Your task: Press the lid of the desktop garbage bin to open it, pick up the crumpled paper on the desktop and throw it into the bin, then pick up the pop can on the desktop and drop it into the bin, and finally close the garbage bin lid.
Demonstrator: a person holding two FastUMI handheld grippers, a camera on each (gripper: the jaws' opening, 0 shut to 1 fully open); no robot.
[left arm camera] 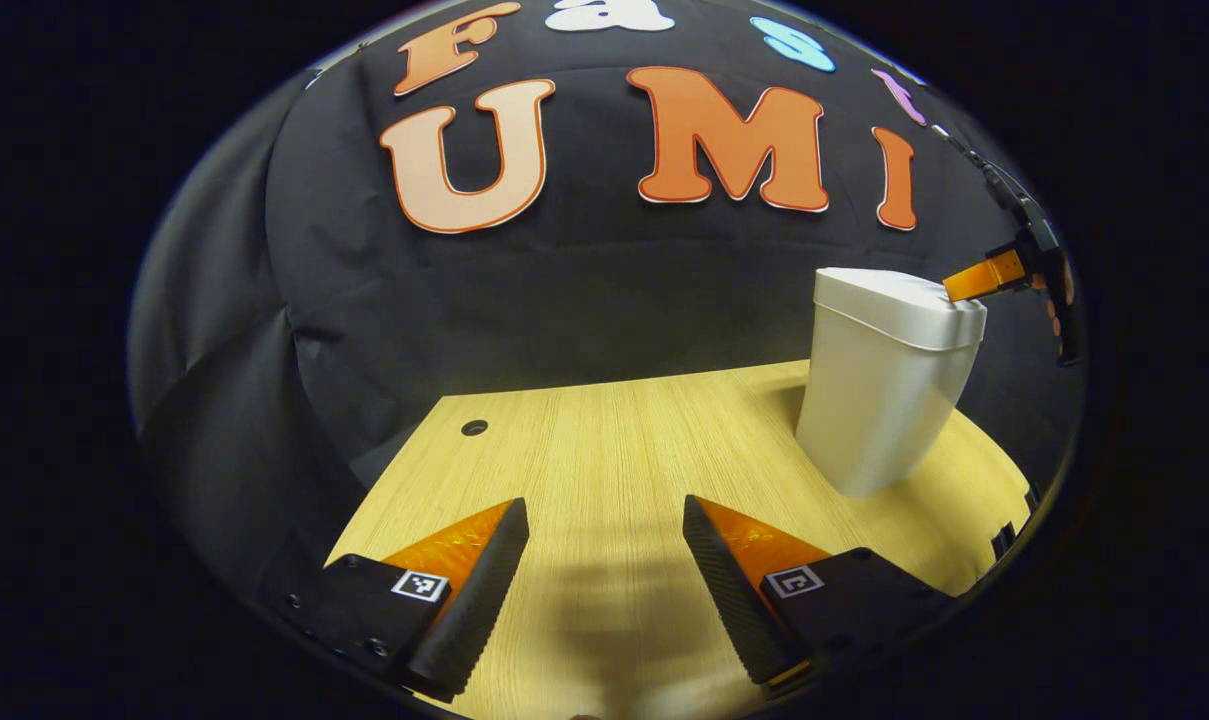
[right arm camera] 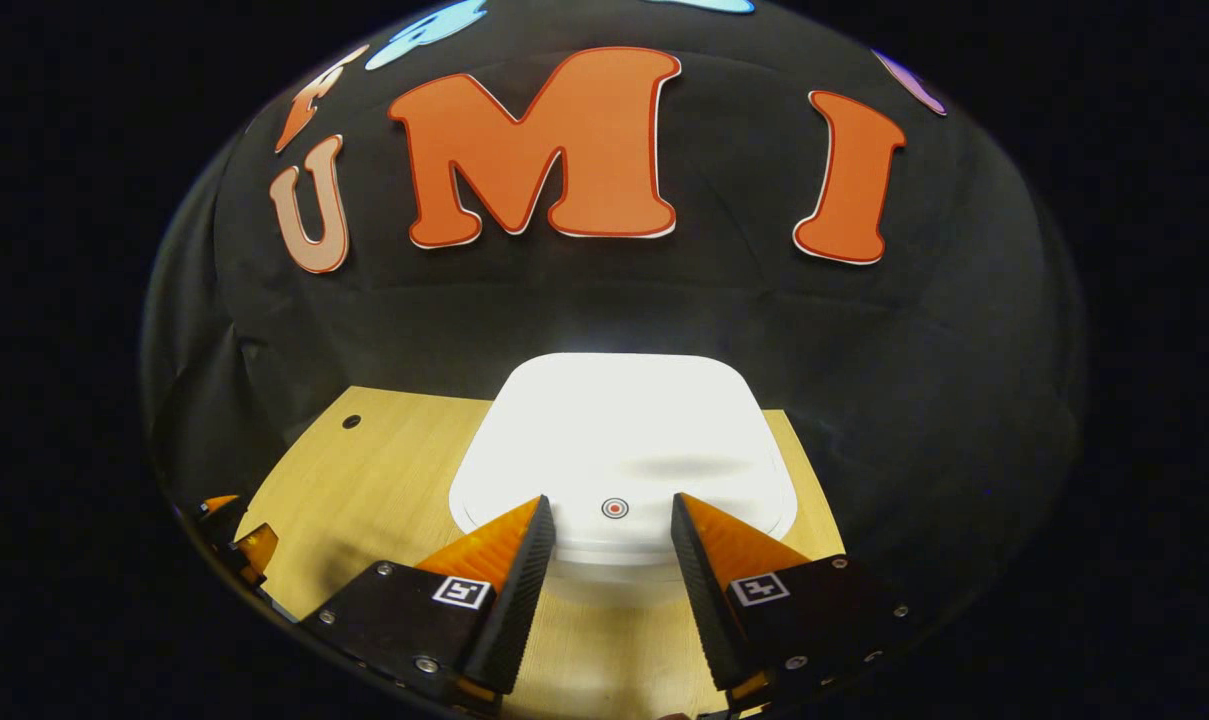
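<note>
Garbage bin (left arm camera: pixel 884 390) is seen standing upright on the far right part of the wooden desktop (left arm camera: pixel 604 450) in the left gripper view, white, with its lid (left arm camera: pixel 899 305) shut flat on top. Behind the desktop the black cloth wall (left arm camera: pixel 604 290) is hung. In the right gripper view the bin is looked down on from above, and its lid (right arm camera: pixel 619 440) appears as a broad white rounded square, brightly lit, with a small red ring mark (right arm camera: pixel 615 508) near its near edge. A small dark hole (left arm camera: pixel 474 428) is seen in the desktop toward its far left corner.

The right gripper (right arm camera: pixel 612 520) is held over the near edge of the lid, with its jaws spread apart and nothing between them; the ring mark lies between the two fingertips. Whether the tips touch the lid cannot be told from that view. In the left gripper view the same gripper (left arm camera: pixel 1004 275) is seen at the far right, its tip at the right edge of the lid.

The left gripper (left arm camera: pixel 606 520) is held low over the near part of the desktop, well apart from the bin, with its jaws spread wide and nothing pinched. It (right arm camera: pixel 234 535) is also glimpsed at the left edge of the right gripper view.
</note>
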